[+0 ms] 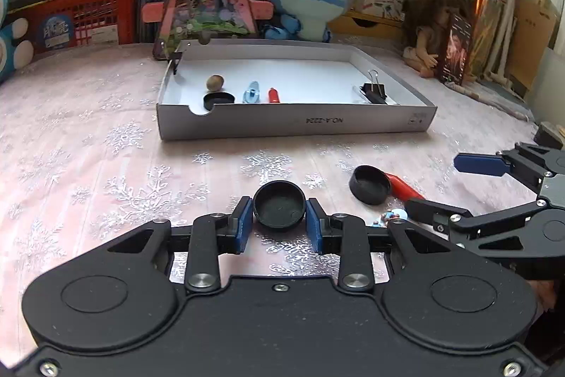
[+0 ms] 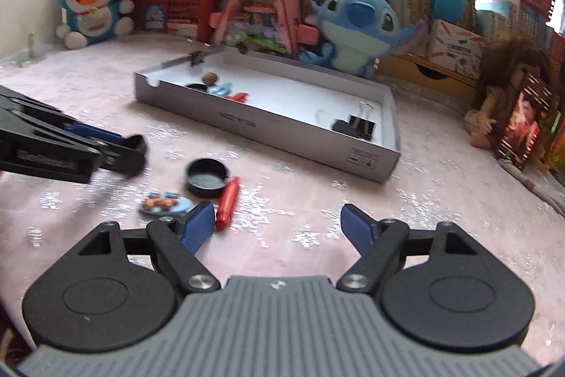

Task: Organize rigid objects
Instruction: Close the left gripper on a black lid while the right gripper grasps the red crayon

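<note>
We hold two grippers over a pink cloth (image 1: 88,147) patterned with silver snowflakes. Our left gripper (image 1: 279,221) is clenched on a round black cap (image 1: 279,205), open side up, its blue pads (image 1: 244,222) pressing the cap's rim from both sides. Our right gripper (image 2: 278,227) has its fingers spread wide with nothing between them, only bare cloth showing in the gap. In the left wrist view, a second black cap (image 1: 370,184) lies at two o'clock from the held one, tilted against a red pen-like piece (image 1: 402,187) that touches it. From the right wrist view, a small flat blue figure (image 2: 164,204) lies just beside the right gripper's left pad, at nine o'clock of that red piece. Further off at twelve o'clock sits a shallow grey cardboard tray (image 1: 293,124). Inside it, toward its left end, are a brown nut-like ball (image 1: 214,82), another black cap (image 1: 219,100), a light blue clip (image 1: 251,92) and a short red piece (image 1: 273,95); toward its right end rests a black binder clip (image 1: 373,89). Plush toys and books crowd the back edge.
</note>
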Action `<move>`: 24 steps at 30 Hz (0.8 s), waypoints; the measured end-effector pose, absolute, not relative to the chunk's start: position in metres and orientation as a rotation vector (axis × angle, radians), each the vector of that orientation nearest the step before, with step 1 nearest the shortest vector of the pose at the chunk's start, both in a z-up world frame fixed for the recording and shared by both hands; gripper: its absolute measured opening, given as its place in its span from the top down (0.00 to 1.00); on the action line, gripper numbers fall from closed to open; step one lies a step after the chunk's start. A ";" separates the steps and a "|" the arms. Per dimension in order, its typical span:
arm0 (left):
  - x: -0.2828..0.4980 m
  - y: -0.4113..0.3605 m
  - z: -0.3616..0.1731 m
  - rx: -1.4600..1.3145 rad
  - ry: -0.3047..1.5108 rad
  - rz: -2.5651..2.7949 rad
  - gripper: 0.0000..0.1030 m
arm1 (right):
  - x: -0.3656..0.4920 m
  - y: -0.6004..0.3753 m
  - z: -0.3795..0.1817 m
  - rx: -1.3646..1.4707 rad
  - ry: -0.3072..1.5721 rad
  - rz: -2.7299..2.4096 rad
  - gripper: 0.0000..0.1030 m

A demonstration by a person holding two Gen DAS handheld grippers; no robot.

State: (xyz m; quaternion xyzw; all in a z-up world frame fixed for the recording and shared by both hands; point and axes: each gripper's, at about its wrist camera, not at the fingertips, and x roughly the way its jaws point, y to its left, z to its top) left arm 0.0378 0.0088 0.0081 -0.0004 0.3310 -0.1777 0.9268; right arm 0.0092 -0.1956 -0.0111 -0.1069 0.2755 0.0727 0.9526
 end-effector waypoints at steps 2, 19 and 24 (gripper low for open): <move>0.037 0.009 0.008 0.007 0.674 -0.364 0.70 | 0.012 -0.201 -0.012 -0.215 0.565 0.113 0.17; 0.033 0.007 0.008 0.022 0.656 -0.338 0.61 | 0.011 -0.196 -0.004 -0.109 0.569 0.041 0.15; 0.033 0.007 0.007 0.025 0.656 -0.336 0.60 | 0.013 -0.185 -0.010 -0.121 0.569 0.033 0.15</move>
